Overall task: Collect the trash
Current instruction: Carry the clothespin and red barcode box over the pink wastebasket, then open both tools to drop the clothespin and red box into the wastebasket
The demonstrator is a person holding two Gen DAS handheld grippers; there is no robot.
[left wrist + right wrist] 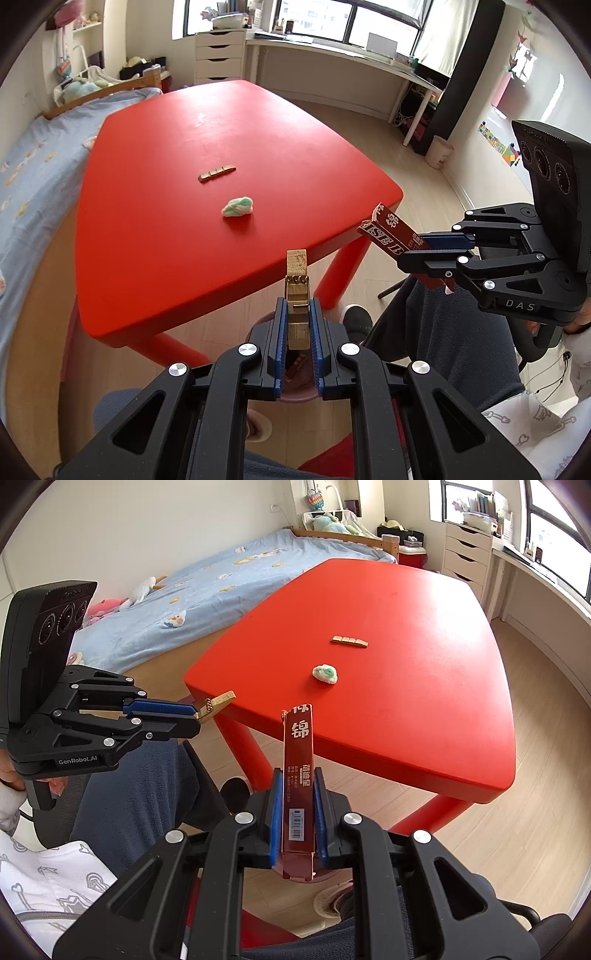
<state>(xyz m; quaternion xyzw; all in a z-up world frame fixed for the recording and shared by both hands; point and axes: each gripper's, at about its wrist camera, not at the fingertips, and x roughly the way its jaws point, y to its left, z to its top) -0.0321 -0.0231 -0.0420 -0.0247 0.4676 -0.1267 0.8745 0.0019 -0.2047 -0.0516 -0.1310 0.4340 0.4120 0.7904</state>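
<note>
Red table (177,236) edge just beyond both loaded tools

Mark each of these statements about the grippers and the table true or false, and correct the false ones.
1. The left gripper grips a gold wrapper. True.
2. The right gripper is empty. False: it is shut on a dark red packet.
3. Two pieces of trash lie on the red table. True: a gold strip and a white-green wad.
4. The wad lies on the floor. False: it lies on the table.
5. Both grippers are over the middle of the table. False: both are off its near edge.
</note>
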